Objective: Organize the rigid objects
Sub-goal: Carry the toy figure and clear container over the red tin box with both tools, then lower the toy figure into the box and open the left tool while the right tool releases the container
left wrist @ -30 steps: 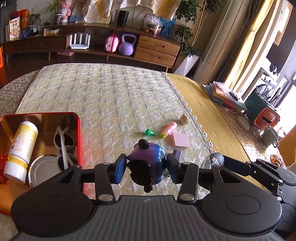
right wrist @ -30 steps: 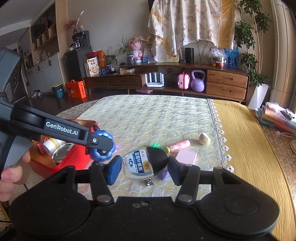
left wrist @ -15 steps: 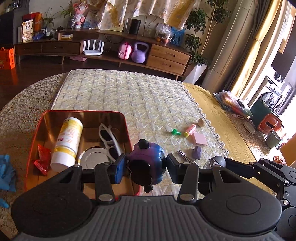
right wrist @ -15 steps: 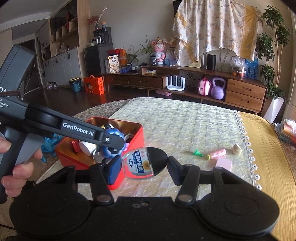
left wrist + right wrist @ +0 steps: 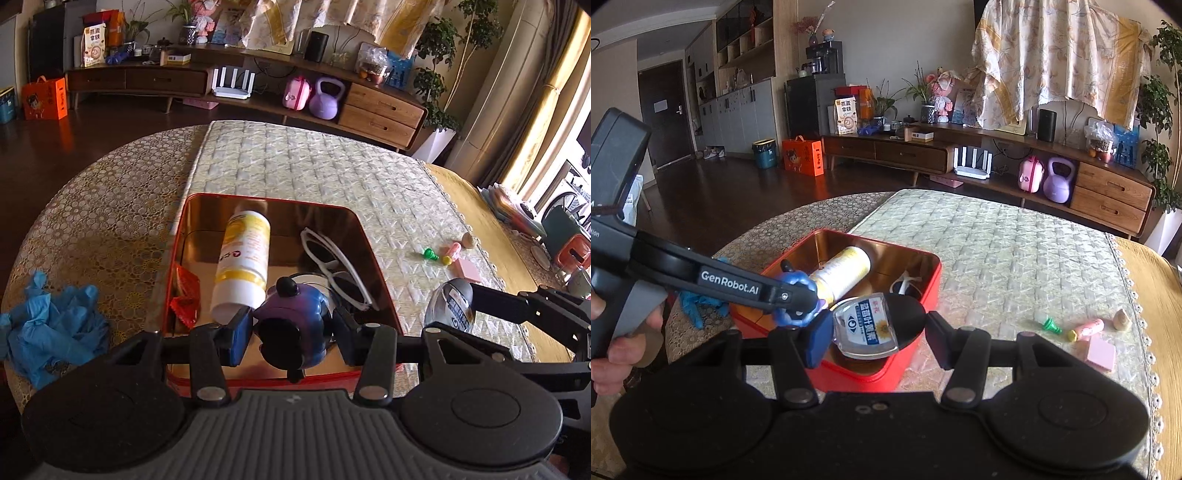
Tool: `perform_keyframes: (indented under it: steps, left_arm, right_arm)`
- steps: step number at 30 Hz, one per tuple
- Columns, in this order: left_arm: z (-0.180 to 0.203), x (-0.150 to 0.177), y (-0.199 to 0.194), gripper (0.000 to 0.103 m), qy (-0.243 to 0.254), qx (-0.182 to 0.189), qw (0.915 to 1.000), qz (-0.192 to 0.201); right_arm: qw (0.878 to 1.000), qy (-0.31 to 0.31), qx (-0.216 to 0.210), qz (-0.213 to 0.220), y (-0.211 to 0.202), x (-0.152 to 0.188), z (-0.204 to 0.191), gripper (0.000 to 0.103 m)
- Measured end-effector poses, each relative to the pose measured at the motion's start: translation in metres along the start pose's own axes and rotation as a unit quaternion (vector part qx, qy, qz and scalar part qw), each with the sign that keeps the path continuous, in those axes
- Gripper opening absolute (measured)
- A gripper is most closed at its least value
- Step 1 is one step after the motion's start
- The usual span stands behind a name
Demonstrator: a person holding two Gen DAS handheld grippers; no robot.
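Over the near edge of the red tin box (image 5: 271, 201), the left gripper (image 5: 291, 332) clamps a purple-blue alarm clock (image 5: 295, 325). At its three o'clock, the right gripper (image 5: 873, 332) grips a clear eye-drop bottle (image 5: 866, 325) with a black cap above the box's near right corner. Inside lie a white-and-yellow bottle (image 5: 243, 258), white sunglasses (image 5: 332, 262) and red sachets (image 5: 184, 295). Small toys (image 5: 1086, 328) rest on the desk's quilted mat (image 5: 314, 166) at two o'clock.

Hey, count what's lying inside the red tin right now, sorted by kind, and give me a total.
Inside the red tin, not counting what the tools hold above it:
White and yellow bottle: 1
White sunglasses: 1
Red packets: 2
Round metal lid, mostly hidden: 1
Total: 5
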State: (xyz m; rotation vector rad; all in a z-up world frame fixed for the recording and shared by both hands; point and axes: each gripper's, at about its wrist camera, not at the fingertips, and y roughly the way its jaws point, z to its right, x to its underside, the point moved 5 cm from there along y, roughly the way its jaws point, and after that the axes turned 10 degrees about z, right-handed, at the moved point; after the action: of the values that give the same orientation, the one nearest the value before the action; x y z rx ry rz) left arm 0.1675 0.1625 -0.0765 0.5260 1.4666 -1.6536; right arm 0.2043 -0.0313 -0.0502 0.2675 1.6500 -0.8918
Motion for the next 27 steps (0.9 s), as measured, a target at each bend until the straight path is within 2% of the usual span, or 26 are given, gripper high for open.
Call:
perform_keyframes:
  steps: [3, 5, 17, 27]
  left_arm:
    - [-0.011, 0.002, 0.002, 0.046, -0.004, -0.007, 1.0000, -0.003]
    - [-0.017, 0.001, 0.003, 0.040, -0.003, -0.011, 0.9999, -0.001]
    - [-0.036, 0.004, 0.012, 0.036, 0.001, -0.033, 0.9994, -0.004]
    - [-0.033, 0.009, 0.015, 0.036, 0.003, -0.029, 0.9996, 0.001]
  right_arm:
    - [1.000, -0.008, -0.004, -0.003, 0.015, -0.002, -0.004, 0.054]
    - [1.000, -0.011, -0.005, -0.008, 0.027, -0.003, -0.006, 0.054]
    - [0.998, -0.024, -0.025, -0.051, 0.077, 0.012, -0.015, 0.054]
    - [0.997, -0.053, -0.024, -0.056, 0.080, 0.020, -0.022, 0.054]
